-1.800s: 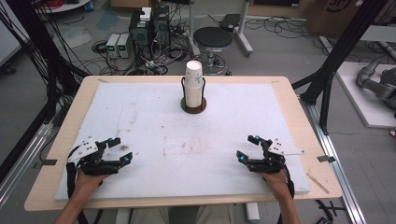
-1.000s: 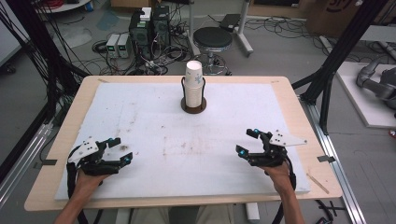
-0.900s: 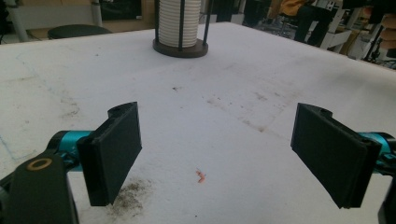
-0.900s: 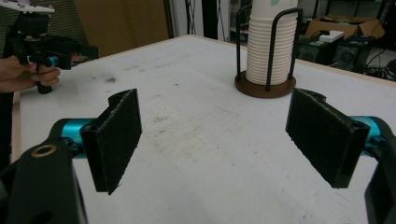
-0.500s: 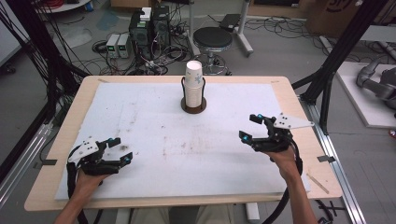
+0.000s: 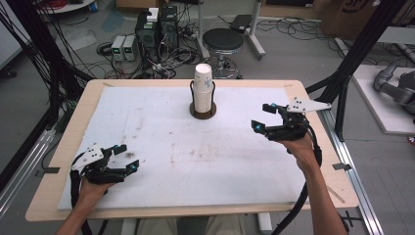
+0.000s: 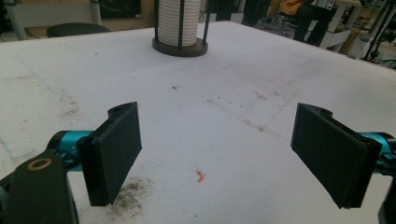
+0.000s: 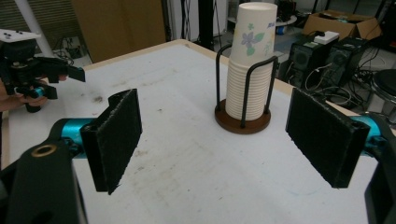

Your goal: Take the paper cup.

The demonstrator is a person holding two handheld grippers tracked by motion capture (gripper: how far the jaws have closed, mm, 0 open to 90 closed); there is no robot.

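Right gripper (image 6: 262, 117): jaws wide, nothing between them; the stack of white paper cups (image 8: 250, 70) stands ahead, framed between the jaws, well apart from them.
Left gripper (image 6: 126, 157): jaws wide and bare, low over the white table cover (image 6: 147, 127); the cup stack is far ahead, slightly left.
Holder: one dark round wire-post stand (image 8: 243, 122).
Right gripper view: floral print on the top cup; no readable writing.
High view: one round black stool (image 6: 222, 40) beyond the table.
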